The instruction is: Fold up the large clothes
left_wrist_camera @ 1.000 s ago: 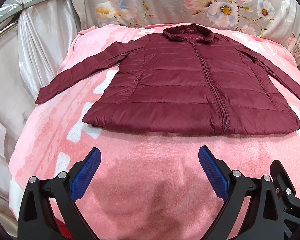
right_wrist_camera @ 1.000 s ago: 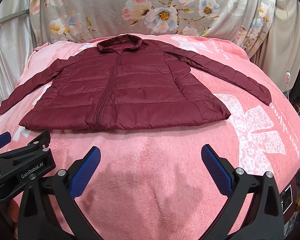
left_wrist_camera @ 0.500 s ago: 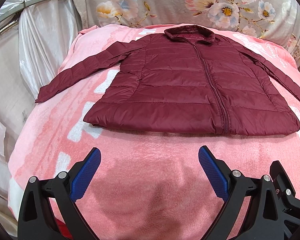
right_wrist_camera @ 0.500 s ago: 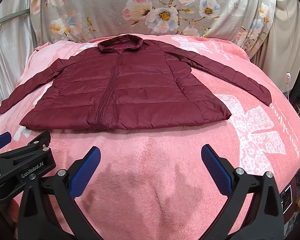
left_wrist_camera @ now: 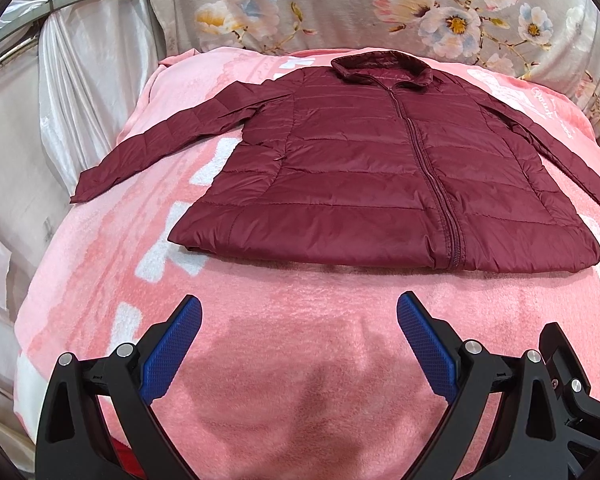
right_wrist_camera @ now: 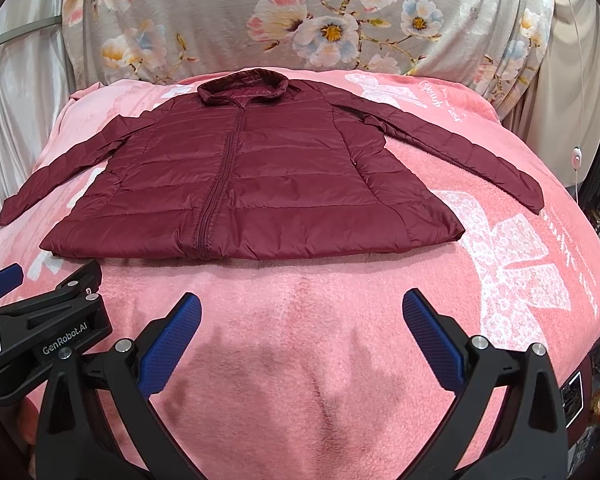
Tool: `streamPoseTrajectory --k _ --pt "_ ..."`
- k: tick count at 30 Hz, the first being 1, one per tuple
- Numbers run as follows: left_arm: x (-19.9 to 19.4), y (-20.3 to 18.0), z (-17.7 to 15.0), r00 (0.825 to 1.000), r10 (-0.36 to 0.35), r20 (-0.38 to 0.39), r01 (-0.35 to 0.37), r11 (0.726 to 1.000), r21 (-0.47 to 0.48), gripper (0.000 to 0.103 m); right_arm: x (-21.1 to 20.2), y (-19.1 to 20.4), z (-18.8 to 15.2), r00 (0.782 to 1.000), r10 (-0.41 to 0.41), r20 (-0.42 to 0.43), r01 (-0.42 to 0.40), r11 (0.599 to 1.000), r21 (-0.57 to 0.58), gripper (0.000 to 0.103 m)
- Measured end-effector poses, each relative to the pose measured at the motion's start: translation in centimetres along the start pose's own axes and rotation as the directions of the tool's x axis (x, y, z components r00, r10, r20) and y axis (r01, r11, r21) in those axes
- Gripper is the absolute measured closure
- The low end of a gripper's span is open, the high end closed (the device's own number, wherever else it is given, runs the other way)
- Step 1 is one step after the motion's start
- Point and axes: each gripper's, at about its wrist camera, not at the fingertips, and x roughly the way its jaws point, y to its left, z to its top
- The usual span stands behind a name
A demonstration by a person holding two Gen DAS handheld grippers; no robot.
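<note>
The left hand-held gripper (left_wrist_camera: 298, 326) hovers with its blue pads spread wide and nothing between them, and the right hand-held gripper (right_wrist_camera: 300, 324) is just as wide and empty. Both hang low over bare pink blanket (right_wrist_camera: 300, 360), short of the hem, likely poised to reach for cloth. Beyond them the maroon puffer jacket (left_wrist_camera: 380, 172) lies flat on the bed, front up, zipped, collar toward the floral cloth (right_wrist_camera: 300, 20), both sleeves spread outward. That spread layout suits folding; no fold is made yet.

Both wrist views face the jacket (left_wrist_camera: 364, 184) from near.
</note>
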Motion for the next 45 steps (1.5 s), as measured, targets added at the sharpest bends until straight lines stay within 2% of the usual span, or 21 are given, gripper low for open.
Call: streamPoseTrajectory --k 27,35,38,41,45 --pt "0.3 0.5 -0.4 1.0 -0.006 -0.008 0.006 1.0 -0.003 0.009 0.4 0.1 -0.1 1.0 0.004 -0.007 -0.004 1.0 0.002 0.005" --pt "2.1 0.2 0.0 0.999 -0.015 -0.047 0.015 1.0 0.002 0.009 2.8 -0.1 -0.4 0.998 0.04 -0.048 -0.039 0.999 0.016 0.005" --pt "2.8 0.1 0.6 0.999 0.003 -0.053 -0.003 1.0 0.001 0.009 3.9 -1.7 0.4 0.996 0.06 -0.066 -0.056 0.997 0.055 0.005" --pt "3.6 0.4 1.5 0.999 0.022 -0.05 -0.022 1.0 -0.011 0.009 5.4 -5.1 1.5 0.995 0.073 -0.071 -0.062 0.987 0.147 0.005" --pt "4.8 1.2 2.9 0.998 0.049 -0.047 -0.05 0.998 -0.026 0.009 7.8 -12.3 3.5 0.997 0.049 -0.065 -0.025 0.945 0.327 0.005"
